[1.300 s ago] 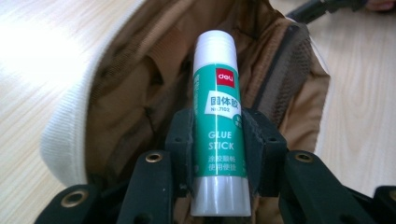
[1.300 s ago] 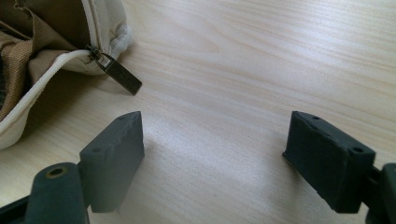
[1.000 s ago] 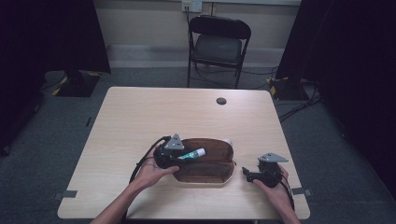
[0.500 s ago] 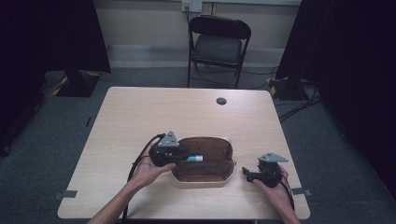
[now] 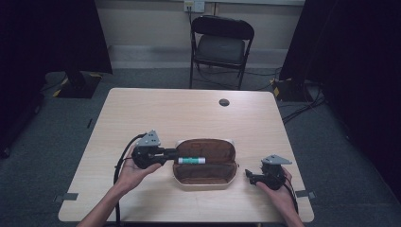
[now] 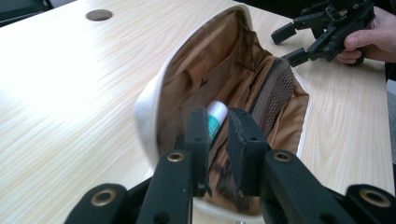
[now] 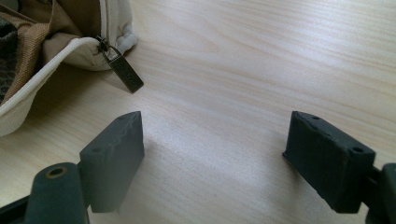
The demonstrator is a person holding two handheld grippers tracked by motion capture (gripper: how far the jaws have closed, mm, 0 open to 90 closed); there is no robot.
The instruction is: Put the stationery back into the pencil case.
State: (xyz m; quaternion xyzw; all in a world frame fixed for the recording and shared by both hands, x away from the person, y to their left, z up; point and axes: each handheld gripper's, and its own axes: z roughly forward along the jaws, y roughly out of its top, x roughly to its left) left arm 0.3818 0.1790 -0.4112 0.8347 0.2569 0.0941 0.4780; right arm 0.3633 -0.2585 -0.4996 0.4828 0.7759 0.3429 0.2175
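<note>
My left gripper [image 6: 217, 135] pinches the green-white tube [image 5: 191, 161] inside the open pouch [image 5: 205, 177], centre frame. Right gripper [image 7: 215, 154] wide, idle near the zipper pull [image 7: 122, 72]. Release and zipping apparently remain.

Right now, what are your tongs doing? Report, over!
Left tongs shut on green-and-white tube, inside open brown pouch. Right tongs open, empty, beside pouch's zipper pull. Nothing blocking.
</note>
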